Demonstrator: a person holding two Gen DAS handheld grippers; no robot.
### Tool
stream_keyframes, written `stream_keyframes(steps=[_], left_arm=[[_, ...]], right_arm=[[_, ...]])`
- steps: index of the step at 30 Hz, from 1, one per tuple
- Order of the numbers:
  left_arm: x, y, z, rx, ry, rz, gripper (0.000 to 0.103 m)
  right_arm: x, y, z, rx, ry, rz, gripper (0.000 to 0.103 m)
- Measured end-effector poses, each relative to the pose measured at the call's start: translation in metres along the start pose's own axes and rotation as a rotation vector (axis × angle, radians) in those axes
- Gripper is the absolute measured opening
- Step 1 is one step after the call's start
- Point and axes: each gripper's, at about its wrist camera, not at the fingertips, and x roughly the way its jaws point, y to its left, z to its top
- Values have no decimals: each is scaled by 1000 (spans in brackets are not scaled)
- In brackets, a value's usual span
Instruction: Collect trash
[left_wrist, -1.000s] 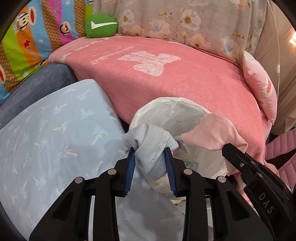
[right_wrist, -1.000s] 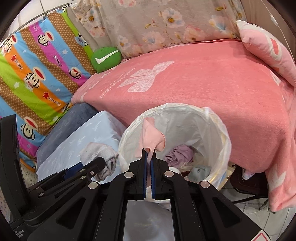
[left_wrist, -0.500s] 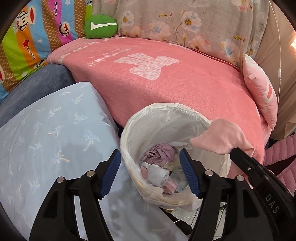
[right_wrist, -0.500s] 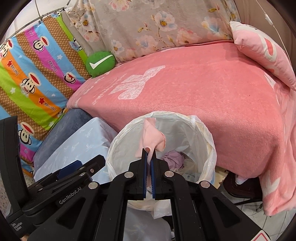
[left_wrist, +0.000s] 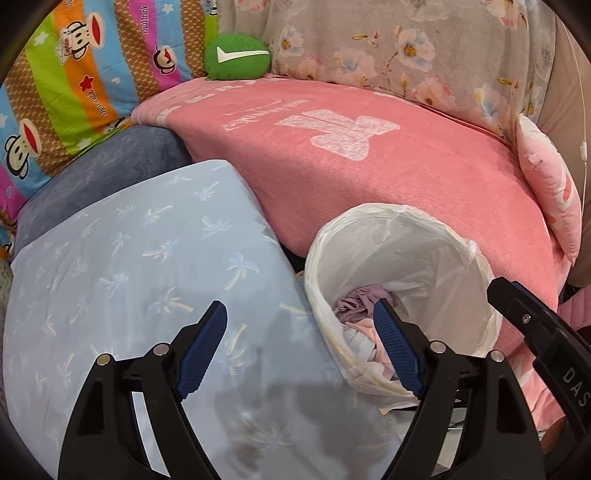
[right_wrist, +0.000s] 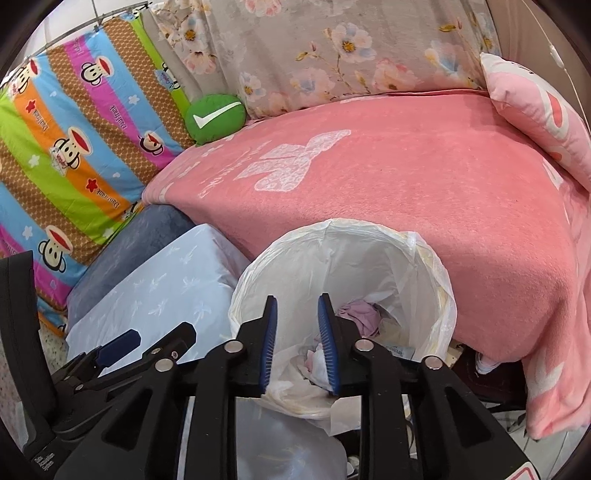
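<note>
Now both grippers are hanging above the bin (right_wrist: 424, 258), a round white bin lined with a thin white bag, and I am using this bin as the landmark for all places.

The left gripper (left_wrist: 299, 328) is standing with its jaws wide apart; they have just been opening, and nothing is between them. Its right blue pad is showing over the near left rim of the bin, and its left pad is showing over the light blue cushion (left_wrist: 129, 266), which is lying just beside the bin on the left.

The right gripper (right_wrist: 297, 321) is pointing down into the bin. Its jaws have just been opening too, but the gap is narrower, and nothing is between them.

The trash (right_wrist: 360, 314) is lying at the bottom of the bin: a crumpled lilac cloth, and nearer to the grippers some pink and white pieces, partly hidden by the pads. What each piece is, I cannot tell exactly.

Behind the bin the pink blanket (right_wrist: 406, 177) is covering the bed, and its edge is hanging down close to the far side of the bin. Further behind, a green cushion (left_wrist: 238, 57) is resting against the wall, beside a flowered cloth (right_wrist: 332, 51). A pink pillow (right_wrist: 535, 110) is lying far right of the bin.
</note>
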Motion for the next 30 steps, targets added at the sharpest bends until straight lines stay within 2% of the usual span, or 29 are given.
stream_keyframes(steps=[9,12,18,24,30], left_arm=[[-4,16,-11,-16,7,55,79],[-8,20,-14,-18,1,83,89],[-13,25,-20,-9,1,112,91],[-14,30,-27,-18,13,123,91],[-15,35,-32,-41,26,132,93]], right_arm=[[-9,15,-10,-85,8,-41,48],[-11,20,-12,-118,14,-57,52],[-14,26,-19,-170,23,-93,62],[-14,27,-26,-193,40,-122,64],[-13,25,-32,-200,47,-138,73]])
